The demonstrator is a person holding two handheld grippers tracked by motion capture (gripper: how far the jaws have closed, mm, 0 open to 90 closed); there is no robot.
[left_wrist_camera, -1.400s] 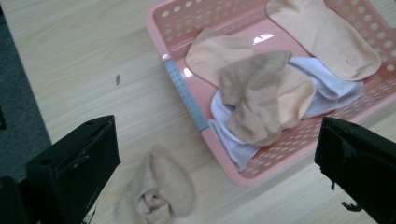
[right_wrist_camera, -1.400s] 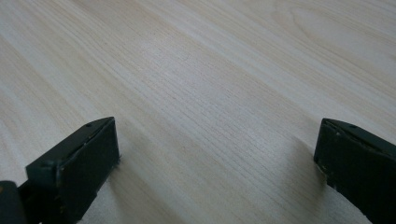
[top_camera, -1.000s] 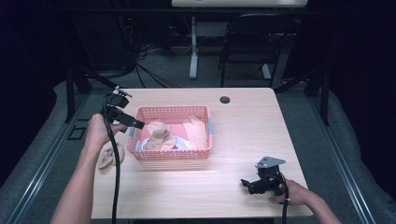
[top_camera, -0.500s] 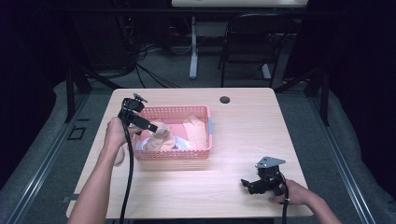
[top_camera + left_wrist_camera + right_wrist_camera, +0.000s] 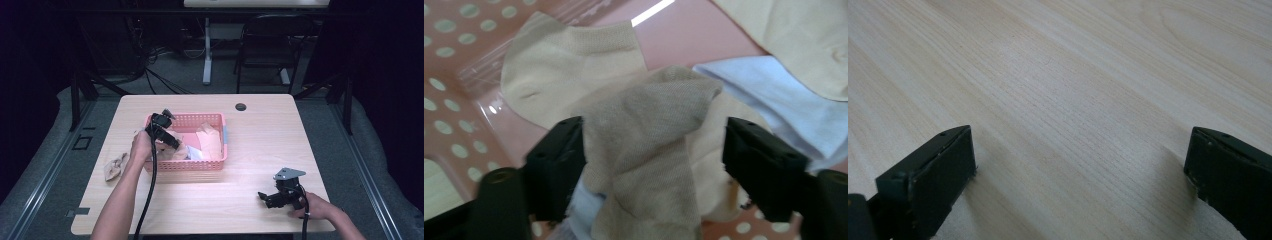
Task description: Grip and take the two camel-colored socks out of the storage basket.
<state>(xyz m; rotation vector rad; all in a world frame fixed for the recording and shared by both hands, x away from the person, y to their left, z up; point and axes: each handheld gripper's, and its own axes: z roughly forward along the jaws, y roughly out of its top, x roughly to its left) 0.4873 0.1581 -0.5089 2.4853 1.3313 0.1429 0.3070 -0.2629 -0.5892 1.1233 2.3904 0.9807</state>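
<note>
The left gripper (image 5: 651, 165) has moved from beside the pink basket (image 5: 200, 165) to over it, so it's prob. about to grab a sock. Jaws wide apart, holding nothing yet. A grey-tan sock (image 5: 649, 150) sits right between them. Past it: a cream sock (image 5: 574, 75) & a light blue cloth (image 5: 784, 110). The right gripper (image 5: 1078, 175) rests on the wooden table (image 5: 1073, 75), jaws apart, empty.
</note>
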